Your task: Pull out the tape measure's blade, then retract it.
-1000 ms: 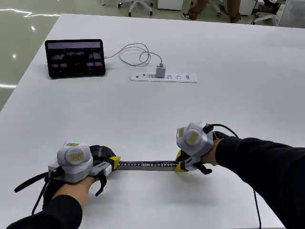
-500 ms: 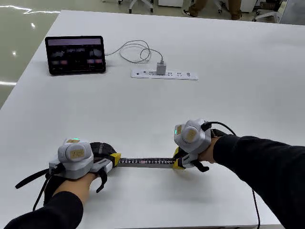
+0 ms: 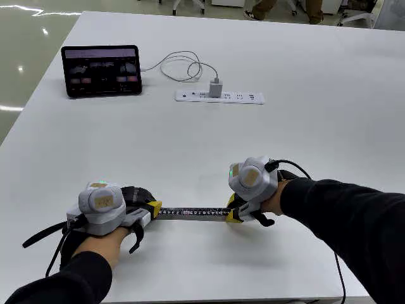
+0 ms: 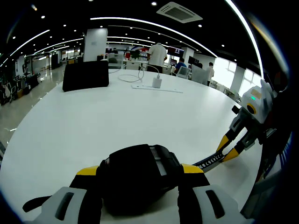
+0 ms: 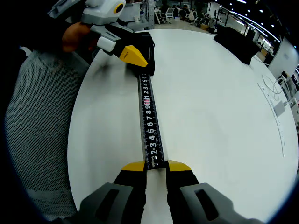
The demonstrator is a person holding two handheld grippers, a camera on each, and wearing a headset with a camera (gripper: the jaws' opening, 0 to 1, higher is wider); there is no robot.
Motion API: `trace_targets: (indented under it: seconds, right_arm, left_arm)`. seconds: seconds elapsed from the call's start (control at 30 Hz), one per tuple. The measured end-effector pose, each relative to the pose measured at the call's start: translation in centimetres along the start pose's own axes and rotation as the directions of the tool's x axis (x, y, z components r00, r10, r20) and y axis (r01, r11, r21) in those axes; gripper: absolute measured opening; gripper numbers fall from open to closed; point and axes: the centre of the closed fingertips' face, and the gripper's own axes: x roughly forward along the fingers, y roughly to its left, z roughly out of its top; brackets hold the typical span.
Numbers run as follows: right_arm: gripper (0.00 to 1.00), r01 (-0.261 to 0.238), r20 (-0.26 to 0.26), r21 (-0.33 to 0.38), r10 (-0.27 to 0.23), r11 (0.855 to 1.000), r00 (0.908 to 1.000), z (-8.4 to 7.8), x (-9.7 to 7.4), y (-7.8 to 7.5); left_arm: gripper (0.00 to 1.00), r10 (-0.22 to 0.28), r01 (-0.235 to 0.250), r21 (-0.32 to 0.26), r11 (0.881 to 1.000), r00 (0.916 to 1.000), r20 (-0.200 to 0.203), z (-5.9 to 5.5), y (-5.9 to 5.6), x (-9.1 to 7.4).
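In the head view, less blade [image 3: 193, 213] is exposed than a second ago, and the right tool [image 3: 231, 214] is found closer to the left tool [image 3: 144, 209], near the bench [image 3: 190, 145] edge. In the left gripper view, the black tape measure case [image 4: 138, 179] is clamped. In the right gripper view, the numbered blade's tip is pinched.

Head view looks down; gripper views face each other along blade [image 3: 193, 213].

tape measure case [image 3: 134, 195] largely hidden behind left hand-held gripper [image 3: 150, 210], blade [image 5: 148, 126] end buried in right hand-held gripper [image 5: 156, 166]
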Motion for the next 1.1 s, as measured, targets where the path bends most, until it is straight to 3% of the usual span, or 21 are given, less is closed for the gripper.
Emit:
trace_targets:
  seconds: [1.1]
  right_arm:
    - [0.11,-0.003,0.02,-0.008,0.004,1.0,0.9998,1.6,0.7,0.3]
  left_arm:
    - [0.62,0.0,0.0,-0.001,1.0,1.0,0.0,0.0,-0.1,-0.1]
